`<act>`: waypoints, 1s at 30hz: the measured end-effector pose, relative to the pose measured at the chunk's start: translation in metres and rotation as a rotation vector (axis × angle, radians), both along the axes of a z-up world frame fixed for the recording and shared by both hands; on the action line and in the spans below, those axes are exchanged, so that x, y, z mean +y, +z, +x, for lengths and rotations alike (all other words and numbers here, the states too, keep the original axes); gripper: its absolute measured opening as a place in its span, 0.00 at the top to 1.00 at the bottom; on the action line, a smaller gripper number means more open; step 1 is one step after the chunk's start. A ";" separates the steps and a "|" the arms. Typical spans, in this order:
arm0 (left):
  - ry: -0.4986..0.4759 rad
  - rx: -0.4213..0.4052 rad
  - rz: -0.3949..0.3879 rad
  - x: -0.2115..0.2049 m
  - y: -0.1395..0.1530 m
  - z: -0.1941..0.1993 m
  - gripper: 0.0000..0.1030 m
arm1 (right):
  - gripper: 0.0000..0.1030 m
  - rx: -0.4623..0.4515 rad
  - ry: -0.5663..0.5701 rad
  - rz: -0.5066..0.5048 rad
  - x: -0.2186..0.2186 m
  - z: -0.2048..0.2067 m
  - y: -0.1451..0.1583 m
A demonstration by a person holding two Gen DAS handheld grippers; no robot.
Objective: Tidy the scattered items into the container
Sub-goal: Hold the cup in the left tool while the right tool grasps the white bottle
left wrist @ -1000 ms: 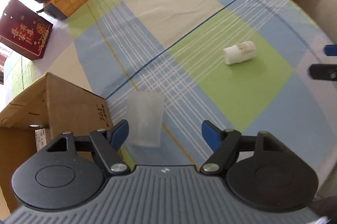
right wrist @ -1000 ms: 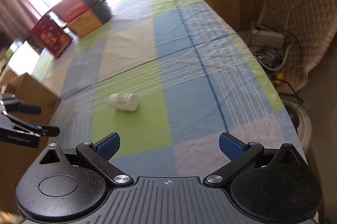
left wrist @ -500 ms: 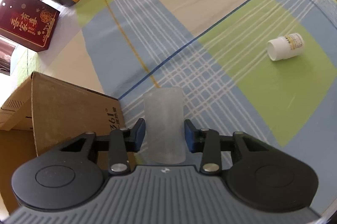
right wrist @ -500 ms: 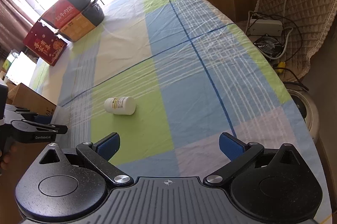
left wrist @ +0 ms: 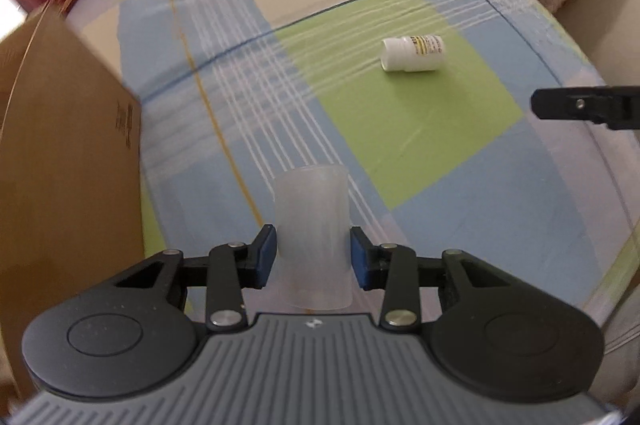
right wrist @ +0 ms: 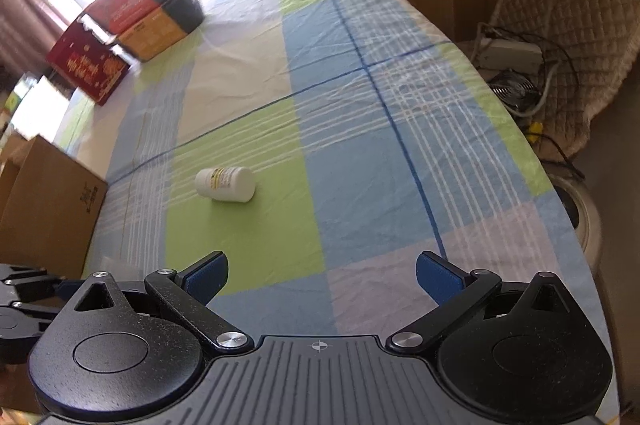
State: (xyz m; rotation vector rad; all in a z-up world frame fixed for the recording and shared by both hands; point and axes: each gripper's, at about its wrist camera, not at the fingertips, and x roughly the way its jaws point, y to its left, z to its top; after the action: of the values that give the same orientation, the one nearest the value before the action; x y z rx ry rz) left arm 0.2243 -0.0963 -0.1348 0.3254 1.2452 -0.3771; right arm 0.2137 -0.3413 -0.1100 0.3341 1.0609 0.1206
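Clearly the left gripper point(left wrist: 313, 257) has a frosted, translucent plastic cup point(left wrist: 311, 237) clamped between its blue pads point(left wrist: 266, 257), the pads pressing both sides of the cup's lower half. The cup is a plain cylinder with no label, cloudy enough that the tablecloth's stripes show only faintly through it, and its rim points away from the camera. It seems lifted off the cloth, though motion blur makes that hard to confirm. Just left of it stands the cardboard box point(left wrist: 68, 153), its brown side wall close beside the gripper.

Farther out on a green square of the checked tablecloth point(left wrist: 420, 145) lies a small white bottle point(left wrist: 412, 54) on its side, with a yellow-and-black printed label around its body and its cap end toward the box. It is well apart from both tools.

The right gripper point(right wrist: 322, 275) hovers with its jaws spread wide and nothing between them, the bottle lying ahead and a little to the left in its view. At the table's far end sit a dark red box point(right wrist: 86, 67) and stacked red and orange cartons point(right wrist: 138, 17).
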 end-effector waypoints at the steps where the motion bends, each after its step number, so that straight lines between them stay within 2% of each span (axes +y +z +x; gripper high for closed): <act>1: 0.025 -0.001 -0.007 0.003 0.000 -0.005 0.67 | 0.00 -0.008 0.021 -0.009 0.003 0.000 0.001; 5: 0.131 -0.028 0.002 0.017 0.001 -0.017 0.67 | 0.00 -0.034 0.132 -0.055 0.018 0.004 0.001; 8: 0.220 -0.044 -0.004 0.028 0.000 -0.017 0.67 | 0.00 -0.078 0.255 -0.090 0.035 0.012 0.002; 10: 0.265 -0.055 -0.012 0.033 0.000 -0.015 0.67 | 0.19 -0.116 0.341 -0.132 0.047 0.017 0.002; 11: 0.288 -0.059 -0.022 0.035 0.000 -0.014 0.67 | 0.40 -0.133 0.388 -0.161 0.053 0.021 0.001; 12: 0.298 -0.060 -0.027 0.035 0.001 -0.012 0.67 | 0.43 -0.141 0.422 -0.191 0.057 0.024 -0.002; 15: 0.312 -0.076 -0.029 0.034 0.001 -0.009 0.67 | 0.43 -0.149 0.487 -0.218 0.058 0.035 -0.012; 18: 0.343 -0.060 -0.042 0.034 -0.004 0.001 0.69 | 0.42 -0.176 0.528 -0.185 0.055 0.045 -0.014; 21: 0.373 -0.037 -0.054 0.035 -0.012 0.011 0.71 | 0.42 -0.214 0.582 -0.214 0.061 0.052 -0.013; 29: 0.365 -0.068 -0.050 0.032 -0.013 0.016 0.72 | 0.43 -0.224 0.710 -0.306 0.088 0.068 -0.025; 30: 0.363 -0.070 -0.052 0.032 -0.013 0.015 0.72 | 0.59 -0.227 0.718 -0.305 0.091 0.068 -0.026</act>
State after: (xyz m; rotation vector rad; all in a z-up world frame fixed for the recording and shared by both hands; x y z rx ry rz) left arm 0.2397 -0.0638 -0.1476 0.0638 1.1948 -0.0853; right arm 0.2815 -0.2507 -0.1359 -0.3433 0.9147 0.6161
